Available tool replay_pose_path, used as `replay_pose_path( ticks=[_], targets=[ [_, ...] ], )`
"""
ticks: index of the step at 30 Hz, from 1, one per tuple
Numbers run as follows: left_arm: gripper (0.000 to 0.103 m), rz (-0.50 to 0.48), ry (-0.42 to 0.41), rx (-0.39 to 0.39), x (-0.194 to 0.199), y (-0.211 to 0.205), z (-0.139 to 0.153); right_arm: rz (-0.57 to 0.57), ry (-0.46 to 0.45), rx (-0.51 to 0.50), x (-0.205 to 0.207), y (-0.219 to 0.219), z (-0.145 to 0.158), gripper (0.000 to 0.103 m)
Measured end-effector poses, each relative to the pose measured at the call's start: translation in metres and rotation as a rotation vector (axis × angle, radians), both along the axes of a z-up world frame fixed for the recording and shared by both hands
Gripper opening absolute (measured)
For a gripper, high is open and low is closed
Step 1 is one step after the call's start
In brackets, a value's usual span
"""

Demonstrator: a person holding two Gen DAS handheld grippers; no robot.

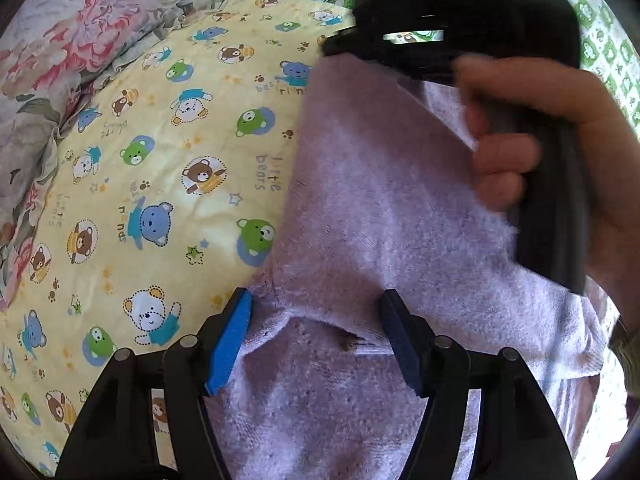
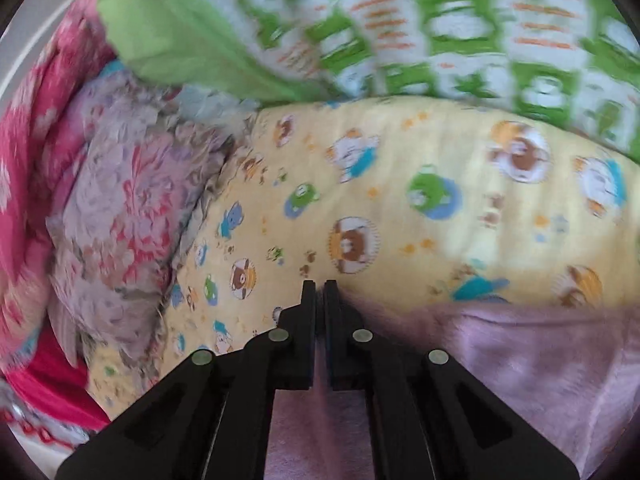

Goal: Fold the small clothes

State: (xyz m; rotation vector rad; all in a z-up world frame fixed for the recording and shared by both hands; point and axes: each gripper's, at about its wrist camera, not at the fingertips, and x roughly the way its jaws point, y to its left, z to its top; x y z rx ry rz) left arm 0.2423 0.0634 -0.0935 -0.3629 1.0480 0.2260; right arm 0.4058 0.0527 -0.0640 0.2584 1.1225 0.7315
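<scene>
One lilac cloth [image 1: 372, 184], two hand-held grippers [image 1: 316, 316] [image 2: 319, 292], three patterned covers [image 1: 168, 184].

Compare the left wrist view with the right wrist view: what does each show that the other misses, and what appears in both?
Only the left wrist view shows the person's hand holding the right hand-held gripper's body, and the left hand-held gripper open with the lilac towel between its fingers.

Only the right wrist view shows the pink blanket at the left, and the right hand-held gripper shut on a towel edge.

Both show the towel, the yellow bear sheet, the floral quilt and the green checked blanket.
</scene>
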Motion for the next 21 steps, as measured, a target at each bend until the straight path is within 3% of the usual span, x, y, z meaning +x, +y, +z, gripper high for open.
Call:
replay_pose_path(
  ticks=[3, 6, 10, 15, 18, 21],
  targets=[
    [0.07, 0.005, 0.006, 0.007, 0.006, 0.015, -0.003, -0.076, -0.046, 0.062, -0.015, -0.033, 0.03, 0.01],
    [0.07, 0.023, 0.01, -0.013, 0.004, 0.029, -0.005, -0.118, -0.091, 0.139, -0.057, -0.081, 0.059, 0.024],
    [0.071, 0.034, 0.012, -0.026, 0.003, 0.043, -0.009, -0.192, -0.072, 0.11, -0.135, -0.154, 0.055, 0.03],
    [0.071, 0.025, 0.025, 0.007, 0.005, 0.039, -0.006, -0.347, 0.045, -0.083, -0.206, -0.244, 0.008, 0.03],
    [0.072, 0.015, 0.044, 0.057, 0.015, 0.037, -0.006, -0.526, 0.058, -0.266, -0.224, -0.305, -0.012, 0.03],
    [0.073, 0.001, 0.059, 0.089, 0.022, 0.031, -0.007, -0.705, 0.034, -0.258, -0.231, -0.354, -0.008, 0.03]
  ],
)
